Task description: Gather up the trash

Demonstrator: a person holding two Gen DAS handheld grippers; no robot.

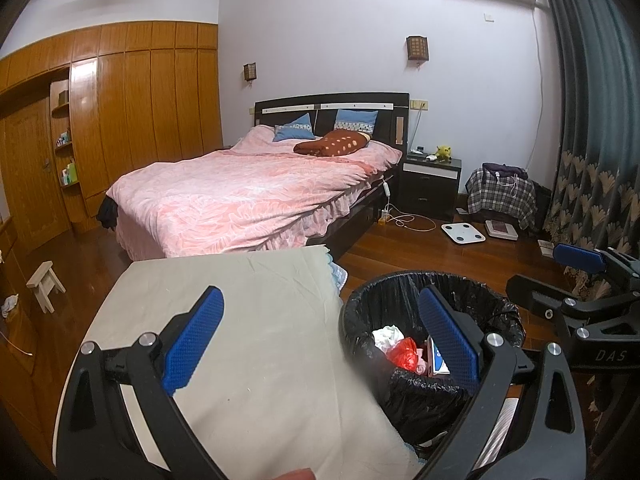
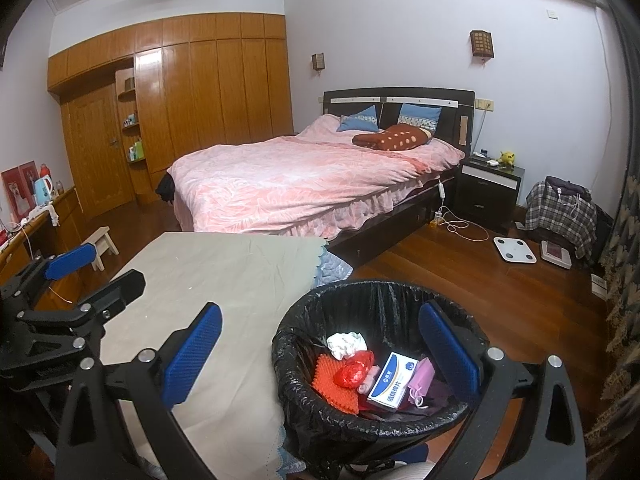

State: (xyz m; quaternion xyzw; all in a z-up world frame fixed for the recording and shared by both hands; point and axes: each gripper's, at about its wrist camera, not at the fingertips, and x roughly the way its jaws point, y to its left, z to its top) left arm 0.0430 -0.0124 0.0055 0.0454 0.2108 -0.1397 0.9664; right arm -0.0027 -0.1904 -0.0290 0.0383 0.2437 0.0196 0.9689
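With both sets of fingers spread wide and empty, sweep the bare bench before leaving the bin at its right edge.

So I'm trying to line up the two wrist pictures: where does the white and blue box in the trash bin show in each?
Left wrist: the white and blue box sits lower right of centre, mostly hidden behind the left claw's right finger.
Right wrist: the box lies in plain view, lower right of centre, beside the red bag.
Shared landmark: the black-lined trash bin.
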